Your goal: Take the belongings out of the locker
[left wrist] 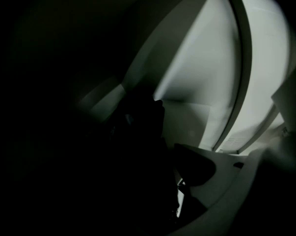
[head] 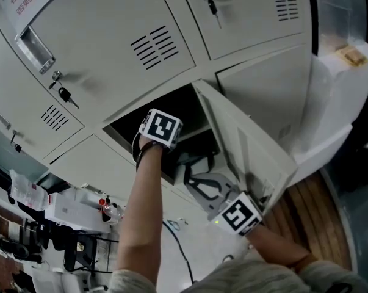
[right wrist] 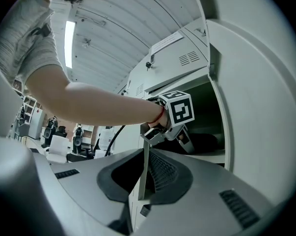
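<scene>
The left tongs point(right wrist: 183, 139) reach inside the open locker point(head: 187, 110), beside a dark bundle point(right wrist: 206, 141) on its floor; their grip is too dark to judge. The right tongs point(right wrist: 146, 178) pinch the edge of the locker's door point(head: 245, 139). Next, likely: clamp the bundle, draw it out

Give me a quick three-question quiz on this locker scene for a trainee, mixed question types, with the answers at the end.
1. True or false: the left gripper hangs outside the locker.
2. Multiple choice: what is the right gripper clamped on? A) the edge of the open locker door; B) a bag strap; C) a bottle.
3. Short answer: does the left gripper view show whether that gripper holds anything?

Key:
1. False: it reaches into the open compartment.
2. A
3. No: the view is too dark to tell.
</scene>
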